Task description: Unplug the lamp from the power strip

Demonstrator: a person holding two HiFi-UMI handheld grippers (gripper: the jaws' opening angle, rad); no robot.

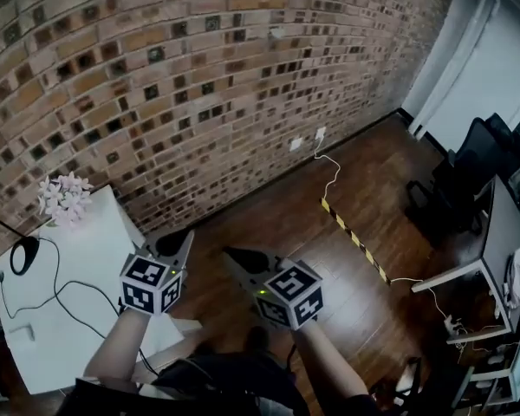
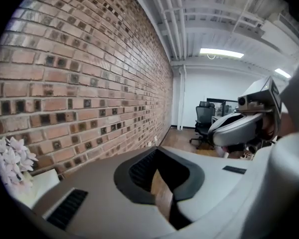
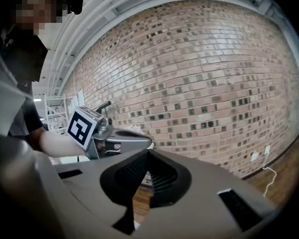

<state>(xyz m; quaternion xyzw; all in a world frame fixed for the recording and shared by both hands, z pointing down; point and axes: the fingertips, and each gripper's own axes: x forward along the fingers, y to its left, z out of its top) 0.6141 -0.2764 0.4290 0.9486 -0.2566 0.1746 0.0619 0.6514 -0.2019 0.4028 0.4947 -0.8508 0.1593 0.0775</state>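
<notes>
Left gripper [image 1: 184, 243]: jaws pressed together, empty. Right gripper [image 1: 234, 258]: same, so 2 idle tools over the floor [image 1: 329, 258]. The lamp [image 1: 22, 256] sits left on the white table [image 1: 113, 232], its cord [image 1: 69, 293] trailing nearer the left gripper. Power strip unseen.

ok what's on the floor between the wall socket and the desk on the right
In the head view, a white cable drops from the wall socket to a yellow-and-black striped strip running toward the desk.
</notes>
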